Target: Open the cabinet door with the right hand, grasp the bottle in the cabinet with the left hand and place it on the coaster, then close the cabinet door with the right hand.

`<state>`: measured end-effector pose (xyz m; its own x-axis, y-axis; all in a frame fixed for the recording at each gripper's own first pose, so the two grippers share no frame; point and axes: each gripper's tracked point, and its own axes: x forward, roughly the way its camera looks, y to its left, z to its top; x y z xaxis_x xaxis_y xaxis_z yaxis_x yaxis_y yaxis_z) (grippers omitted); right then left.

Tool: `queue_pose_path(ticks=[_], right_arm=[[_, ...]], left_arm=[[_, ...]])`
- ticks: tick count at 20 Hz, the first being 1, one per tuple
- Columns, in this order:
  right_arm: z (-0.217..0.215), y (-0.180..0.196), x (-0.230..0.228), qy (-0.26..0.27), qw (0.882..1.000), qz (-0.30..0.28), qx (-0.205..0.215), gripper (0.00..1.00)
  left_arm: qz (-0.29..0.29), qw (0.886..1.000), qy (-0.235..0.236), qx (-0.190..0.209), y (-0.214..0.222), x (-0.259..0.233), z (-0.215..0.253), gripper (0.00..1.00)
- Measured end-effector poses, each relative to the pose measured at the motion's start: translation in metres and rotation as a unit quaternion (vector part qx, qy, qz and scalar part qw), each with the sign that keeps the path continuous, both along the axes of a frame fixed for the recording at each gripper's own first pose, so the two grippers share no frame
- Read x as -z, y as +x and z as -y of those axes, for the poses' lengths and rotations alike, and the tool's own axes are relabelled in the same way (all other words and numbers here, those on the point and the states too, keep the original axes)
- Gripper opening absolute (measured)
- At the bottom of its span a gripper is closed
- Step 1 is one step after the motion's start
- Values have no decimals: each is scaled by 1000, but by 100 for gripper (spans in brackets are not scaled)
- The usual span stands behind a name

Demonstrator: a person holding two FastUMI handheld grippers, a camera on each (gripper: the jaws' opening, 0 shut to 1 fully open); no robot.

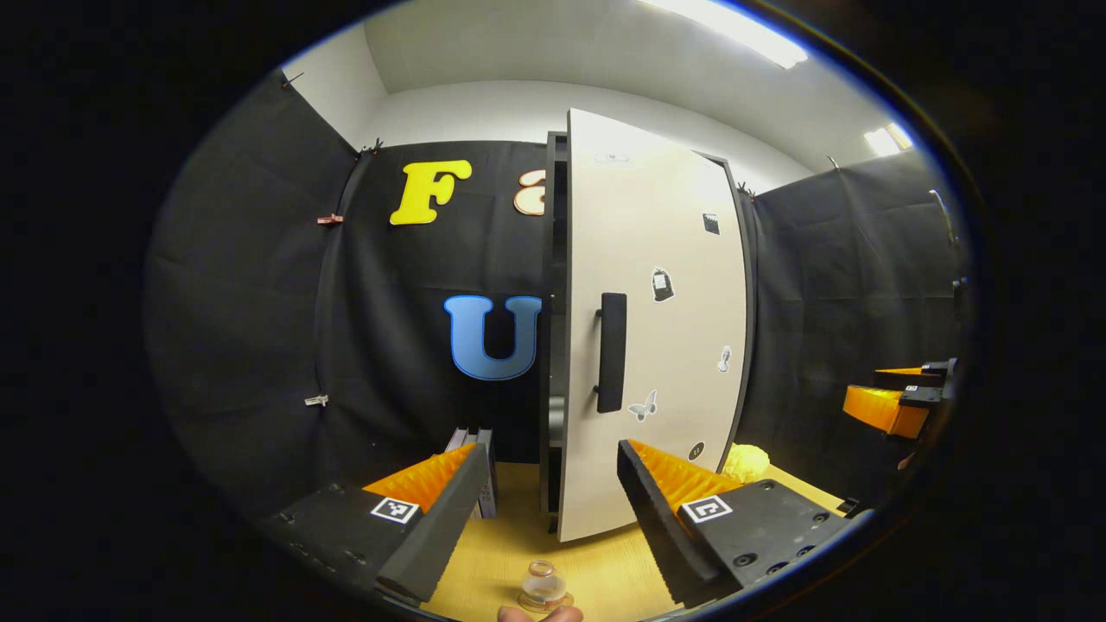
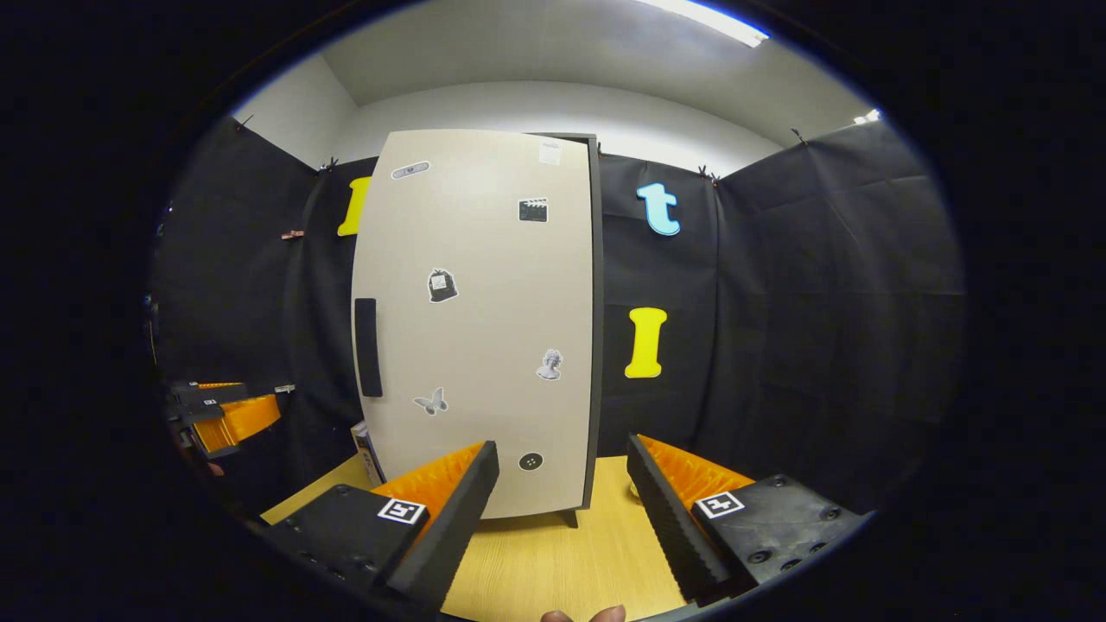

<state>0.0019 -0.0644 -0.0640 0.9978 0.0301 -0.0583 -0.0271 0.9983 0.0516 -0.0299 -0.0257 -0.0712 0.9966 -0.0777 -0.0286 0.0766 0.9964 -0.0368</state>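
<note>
Bottle [image 1: 543,584] on coaster [image 1: 544,602], yellow ball [image 1: 745,463] perhaps behind door [image 1: 650,328]

You are looking at black cloth [image 2: 821,328] hanging as the booth's wall around the pale wooden desk [image 2: 536,561]. Above it a white wall [image 1: 484,108] is rising to a ceiling where strip lights [image 1: 734,26] are glowing.

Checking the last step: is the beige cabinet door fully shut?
No: in the left gripper view the beige cabinet door stands ajar, a dark gap showing along its handle edge.
</note>
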Motion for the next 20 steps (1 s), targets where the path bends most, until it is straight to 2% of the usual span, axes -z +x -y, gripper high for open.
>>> queue_pose_path(ticks=[20], right_arm=[[23, -16, 4, 4, 1000, -1, 12, 97]], left_arm=[[2, 1000, 5, 9, -4, 0, 13, 94]])
